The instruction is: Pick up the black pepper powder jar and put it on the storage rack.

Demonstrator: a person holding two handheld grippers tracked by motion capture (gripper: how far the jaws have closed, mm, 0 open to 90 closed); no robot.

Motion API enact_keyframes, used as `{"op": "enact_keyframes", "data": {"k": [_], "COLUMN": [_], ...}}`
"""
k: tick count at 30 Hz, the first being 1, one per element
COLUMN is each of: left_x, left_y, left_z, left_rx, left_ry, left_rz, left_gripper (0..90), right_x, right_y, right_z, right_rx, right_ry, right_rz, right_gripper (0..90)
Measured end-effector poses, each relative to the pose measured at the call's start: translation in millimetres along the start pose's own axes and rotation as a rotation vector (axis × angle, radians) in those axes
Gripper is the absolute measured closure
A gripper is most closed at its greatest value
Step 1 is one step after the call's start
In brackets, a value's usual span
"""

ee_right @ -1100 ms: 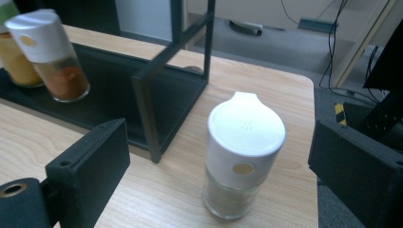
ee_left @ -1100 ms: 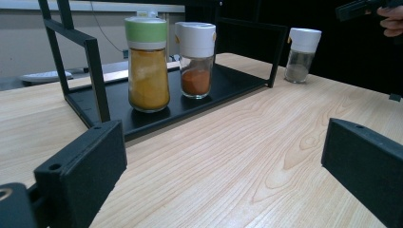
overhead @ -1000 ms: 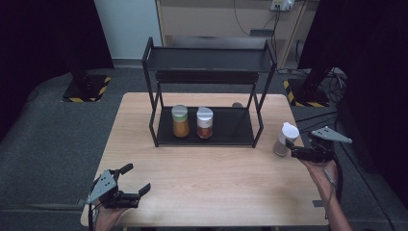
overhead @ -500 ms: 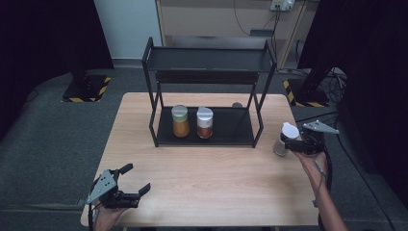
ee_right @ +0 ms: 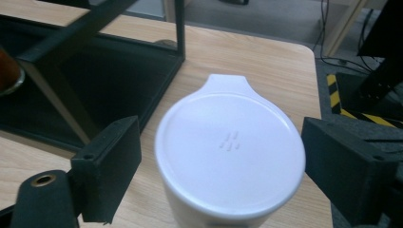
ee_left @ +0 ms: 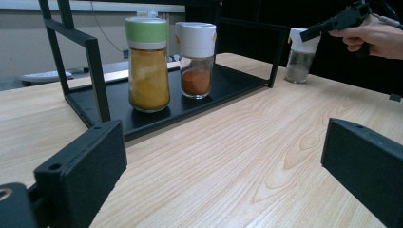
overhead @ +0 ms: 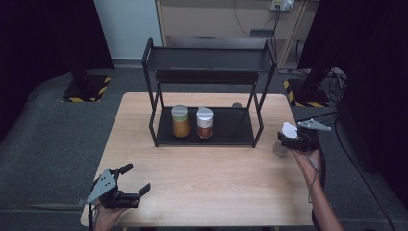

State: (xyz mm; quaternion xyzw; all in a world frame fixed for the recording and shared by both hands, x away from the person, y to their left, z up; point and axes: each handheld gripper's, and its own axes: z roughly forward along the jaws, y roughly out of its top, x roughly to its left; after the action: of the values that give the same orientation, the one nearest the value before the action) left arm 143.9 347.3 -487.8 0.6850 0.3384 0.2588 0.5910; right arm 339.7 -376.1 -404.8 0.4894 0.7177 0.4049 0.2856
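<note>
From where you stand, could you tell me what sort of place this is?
Probably a lab or recording studio, not a home: dark curtains flank the wooden table, hazard-striped stand bases sit on grey carpet, and cables run to a wall socket.

Pale wood-grain table (overhead: 207, 168); black metal two-tier rack (overhead: 207, 60). Green-lidded glass jar of yellow-orange powder (ee_left: 147, 64); white-capped glass jar of rust-red powder (ee_left: 196, 59); white-capped clear glass shaker with grey contents (ee_left: 301, 56). Black fingers (ee_right: 111, 168). Yellow-and-black hazard stripes (overhead: 86, 89) on the grey floor.
</note>
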Motion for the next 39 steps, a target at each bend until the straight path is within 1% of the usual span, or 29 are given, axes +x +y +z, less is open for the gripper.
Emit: {"op": "enact_keyframes", "data": {"k": [2,4,6,8,14,18,21,24,27,32,39], "left_x": [0.0,0.1,0.1,0.2,0.4,0.6,0.6,0.5,0.5,0.3,0.4], "left_y": [-0.1,-0.1,-0.2,-0.2,-0.4,-0.4,-0.5,-0.4,-0.4,-0.3,-0.3], "left_z": [-0.1,-0.2,-0.2,0.0,0.0,0.2,0.3,0.4,0.6,0.7,0.5], "left_rx": [-0.001,-0.001,-0.001,-0.001,-0.002,-0.002,-0.001,-0.001,0.0,0.001,0.0], "left_ry": [0.0,0.0,0.0,0.0,0.0,0.0,0.0,0.0,0.001,0.001,0.0], "left_rz": [0.0,-0.001,-0.001,0.0,-0.002,-0.003,-0.004,-0.003,-0.004,-0.003,-0.002], "left_gripper": [0.5,0.5,0.5,0.5,0.5,0.5,0.5,0.4,0.5,0.4,0.4], "right_x": [-2.4,-3.5,-2.3,-4.1,-2.1,-3.5,-5.2,-6.8,-9.3,-6.6,-1.7], "right_y": [-0.3,-1.4,-3.6,-5.4,-9.2,-10.1,-9.2,-10.5,-11.0,-10.6,-5.7], "right_z": [2.5,4.3,4.2,3.6,1.6,-2.1,-7.9,-15.7,-24.3,-39.9,-56.0], "right_rx": [0.008,0.008,0.0,-0.008,-0.021,-0.02,-0.012,-0.019,-0.025,-0.034,-0.04], "right_ry": [0.01,0.019,0.008,0.013,0.006,0.017,0.034,0.051,0.078,0.112,0.181], "right_rz": [0.014,0.01,0.003,0.016,0.006,0.005,-0.008,-0.016,-0.026,-0.068,-0.117], "right_gripper": [19.9,25.9,30.5,30.8,31.1,31.1,31.1,31.1,31.1,31.1,31.1]}}
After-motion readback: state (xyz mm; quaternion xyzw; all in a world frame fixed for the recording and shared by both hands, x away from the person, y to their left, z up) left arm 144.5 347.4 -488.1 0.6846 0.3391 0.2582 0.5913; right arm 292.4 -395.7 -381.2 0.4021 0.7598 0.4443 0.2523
